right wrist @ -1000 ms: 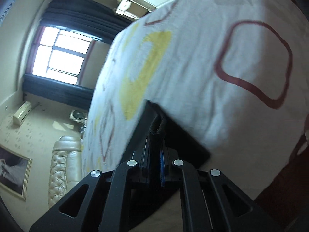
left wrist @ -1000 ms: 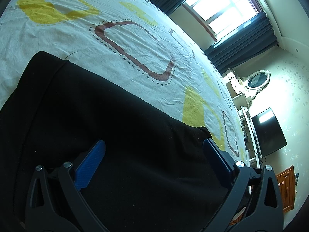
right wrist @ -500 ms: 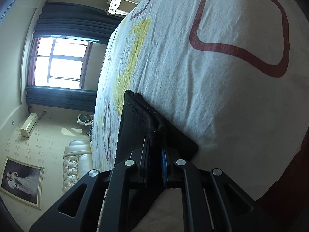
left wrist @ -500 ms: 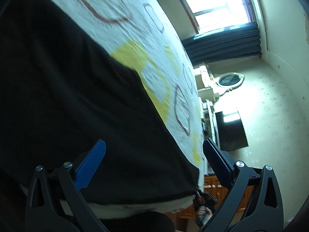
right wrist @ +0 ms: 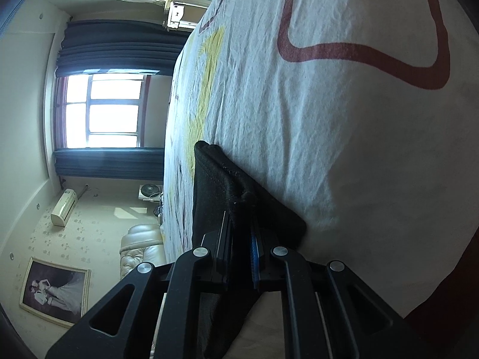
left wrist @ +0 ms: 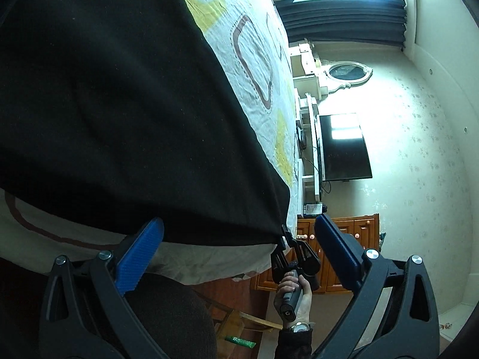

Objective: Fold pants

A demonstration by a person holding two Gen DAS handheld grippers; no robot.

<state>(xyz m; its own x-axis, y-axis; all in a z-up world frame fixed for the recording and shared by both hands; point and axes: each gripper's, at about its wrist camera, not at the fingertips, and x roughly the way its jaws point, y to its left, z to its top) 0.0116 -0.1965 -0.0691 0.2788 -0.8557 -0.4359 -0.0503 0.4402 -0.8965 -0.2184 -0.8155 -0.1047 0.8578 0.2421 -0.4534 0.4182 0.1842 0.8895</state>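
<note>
Left gripper [left wrist: 239, 236] is spread wide with nothing between its blue pads [left wrist: 140, 254], hovering at the near edge of the black pants [left wrist: 119, 104]. The pants lie flat on the patterned bedsheet [left wrist: 254, 59]. Only this view catches the person's hand [left wrist: 295, 293] working the right gripper [left wrist: 284, 236], clamped on the pants' corner. The right wrist view shows that close up: right gripper [right wrist: 241, 236] pinched tight on a thick folded hem. Beyond the bed: a curtained window [right wrist: 101, 107], a television [left wrist: 344, 146], a wooden cabinet [left wrist: 338, 257].
</note>
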